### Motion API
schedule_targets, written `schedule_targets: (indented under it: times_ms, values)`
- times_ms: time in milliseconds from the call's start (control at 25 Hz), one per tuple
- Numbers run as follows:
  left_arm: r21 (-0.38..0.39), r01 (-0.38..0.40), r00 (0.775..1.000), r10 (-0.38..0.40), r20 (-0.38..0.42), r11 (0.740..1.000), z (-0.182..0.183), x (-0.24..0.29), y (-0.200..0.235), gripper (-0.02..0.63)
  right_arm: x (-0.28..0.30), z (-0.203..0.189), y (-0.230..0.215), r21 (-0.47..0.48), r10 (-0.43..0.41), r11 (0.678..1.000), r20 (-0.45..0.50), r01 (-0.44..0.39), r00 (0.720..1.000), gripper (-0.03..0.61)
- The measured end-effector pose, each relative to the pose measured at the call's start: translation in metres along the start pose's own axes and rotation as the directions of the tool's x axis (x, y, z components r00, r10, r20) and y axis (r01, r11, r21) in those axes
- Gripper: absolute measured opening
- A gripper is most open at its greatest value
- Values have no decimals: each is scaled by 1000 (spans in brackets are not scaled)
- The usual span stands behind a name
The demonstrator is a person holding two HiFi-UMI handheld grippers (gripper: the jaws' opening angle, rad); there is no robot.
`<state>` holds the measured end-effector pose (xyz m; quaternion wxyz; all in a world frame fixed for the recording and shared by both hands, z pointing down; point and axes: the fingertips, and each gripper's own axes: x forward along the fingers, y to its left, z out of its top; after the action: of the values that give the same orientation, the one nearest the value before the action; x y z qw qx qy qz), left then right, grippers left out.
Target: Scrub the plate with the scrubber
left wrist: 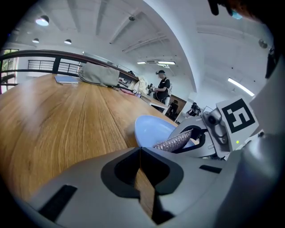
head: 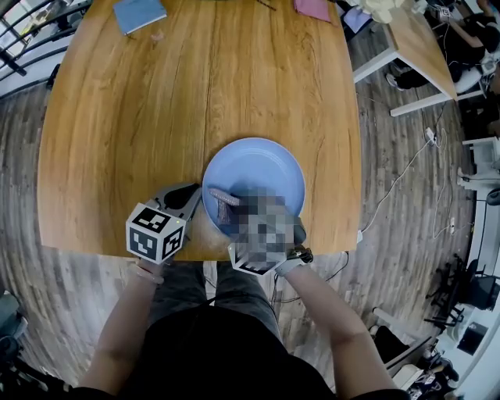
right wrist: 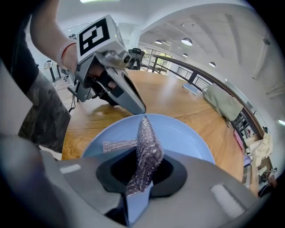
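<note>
A light blue plate (head: 262, 172) lies on the wooden table (head: 141, 133) close to its near edge. My right gripper (right wrist: 140, 178) is shut on a silvery mesh scrubber (right wrist: 146, 149), which stands up from the jaws over the plate (right wrist: 178, 133); one strip of it trails onto the plate's near left part. In the head view the scrubber (head: 223, 201) shows on the plate's left side. My left gripper (head: 197, 199) sits just off the plate's left rim, its jaws (left wrist: 139, 151) closed together with nothing between them. From there the plate (left wrist: 153, 129) is just ahead.
A blue notebook (head: 139, 13) and a pink item (head: 312, 8) lie at the table's far edge. A second table (head: 418, 39) stands to the right, with cables on the floor. A grey bag (left wrist: 100, 75) rests at the far end and a person (left wrist: 162, 87) stands beyond.
</note>
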<state>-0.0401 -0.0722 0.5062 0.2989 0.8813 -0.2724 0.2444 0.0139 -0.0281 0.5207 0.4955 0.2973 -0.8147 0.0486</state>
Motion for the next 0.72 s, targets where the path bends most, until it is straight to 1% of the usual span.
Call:
schedule_targets:
  times_ms: [40,120,200,360,400,440,560,720]
  values:
    - [1,4,1000,-4,7,1000,1,-1,-1,-2,2,4,-1,-9,-3,1000,8,3,1000,63]
    - [-14,16,999,-15,37,1000,7,-4,-4,-3,7,12,-4,-29,-6,1000,22,6,1000,63]
    - [-28,20,999,-19,48,999,9,-4,-5,-3,10,17,-8,-40,-4,999,35,5,999,63]
    - [-8,43,999,-42,9,999,7,-2,-14,1,14,21,-14,-32,7,999,53,-5,999,63]
    - [0,47,999,-47,-5,999,6,0,-17,48,14,21,-15,-32,6,999,58,-4,998,63]
    - [12,40,999,-40,-16,999,6,1,-18,60,14,22,-17,-33,4,999,65,-2,998,63]
    - [39,-13,999,14,-33,999,6,2,-14,55,17,25,-25,-31,0,1000,84,3,996,64]
    - [12,-39,999,40,-32,999,4,1,-10,45,24,29,-40,-61,-34,997,100,40,994,63]
